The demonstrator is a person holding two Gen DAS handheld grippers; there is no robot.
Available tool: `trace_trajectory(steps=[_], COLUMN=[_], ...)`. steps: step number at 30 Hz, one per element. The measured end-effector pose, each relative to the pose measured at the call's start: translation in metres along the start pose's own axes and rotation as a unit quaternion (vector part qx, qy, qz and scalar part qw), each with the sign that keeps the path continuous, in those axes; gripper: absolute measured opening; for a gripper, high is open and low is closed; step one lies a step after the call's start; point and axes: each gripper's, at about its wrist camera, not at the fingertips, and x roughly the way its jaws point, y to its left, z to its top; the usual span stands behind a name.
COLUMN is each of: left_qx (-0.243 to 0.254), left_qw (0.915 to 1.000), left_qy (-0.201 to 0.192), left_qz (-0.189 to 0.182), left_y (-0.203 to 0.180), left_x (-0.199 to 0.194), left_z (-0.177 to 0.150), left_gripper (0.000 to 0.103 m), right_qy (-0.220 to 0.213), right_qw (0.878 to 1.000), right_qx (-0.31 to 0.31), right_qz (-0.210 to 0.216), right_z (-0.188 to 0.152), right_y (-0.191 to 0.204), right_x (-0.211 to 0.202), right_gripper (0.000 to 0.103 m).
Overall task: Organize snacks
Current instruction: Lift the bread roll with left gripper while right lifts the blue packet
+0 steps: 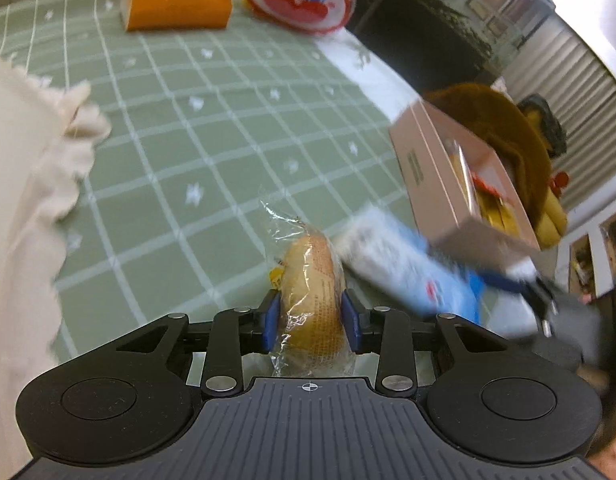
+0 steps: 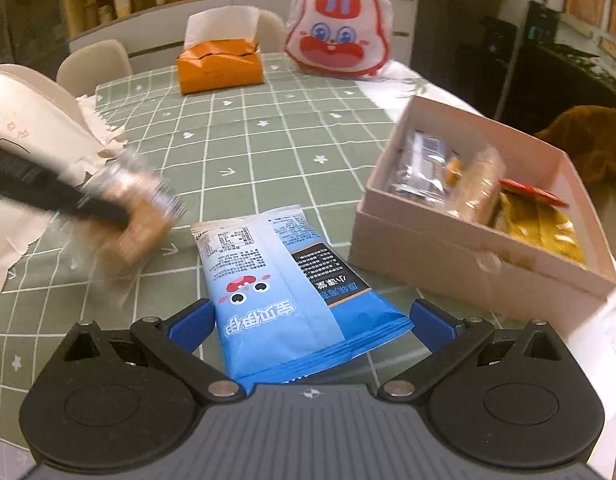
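My left gripper is shut on a wrapped bread roll and holds it above the green checked tablecloth; it shows blurred in the right wrist view. My right gripper is open, its blue fingers either side of a blue snack packet lying on the cloth. That packet also shows, blurred, in the left wrist view. A pink box holding several wrapped snacks stands to the right of the packet, and it shows in the left wrist view.
An orange tissue box and a white bag with a red rabbit face stand at the table's far end. Cream paper packaging lies at the left. A brown plush toy sits beyond the box, past the table's right edge.
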Motion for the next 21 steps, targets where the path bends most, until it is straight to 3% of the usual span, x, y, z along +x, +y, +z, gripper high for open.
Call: trace_trajectory(steps=[2, 4, 7, 9, 11, 15, 21], left_qx=[-0.003, -0.010, -0.028, -0.034, -0.033, -0.024, -0.018], left_qw=[1.0000, 0.9999, 0.9994, 0.9992, 0.9991, 0.9991, 0.9989], left_qy=[0.006, 0.003, -0.006, -0.007, -0.006, -0.005, -0.006], left_qz=[0.000, 0.006, 0.019, 0.019, 0.025, 0.034, 0.043], left_y=[0.000, 0.001, 0.005, 0.006, 0.005, 0.003, 0.003], left_x=[-0.004, -0.006, -0.006, -0.004, -0.003, -0.003, -0.008], left_z=[-0.007, -0.009, -0.009, -0.008, -0.007, -0.007, -0.009], left_gripper=[0.038, 0.038, 0.038, 0.038, 0.038, 0.038, 0.038], right_qy=[0.010, 0.049, 0.098, 0.100, 0.081, 0.065, 0.070], right_qw=[1.000, 0.997, 0.982, 0.977, 0.982, 0.995, 0.997], right_qx=[0.007, 0.029, 0.067, 0.080, 0.077, 0.042, -0.011], right_qz=[0.022, 0.057, 0.148, 0.171, 0.149, 0.058, 0.034], right_z=[0.004, 0.009, 0.004, 0.000, 0.001, 0.011, 0.023], right_y=[-0.002, -0.006, -0.006, -0.004, -0.002, 0.010, 0.036], right_x=[0.005, 0.013, 0.012, 0.006, 0.000, 0.008, 0.039], right_gripper=[0.103, 0.103, 0.103, 0.103, 0.103, 0.103, 0.103])
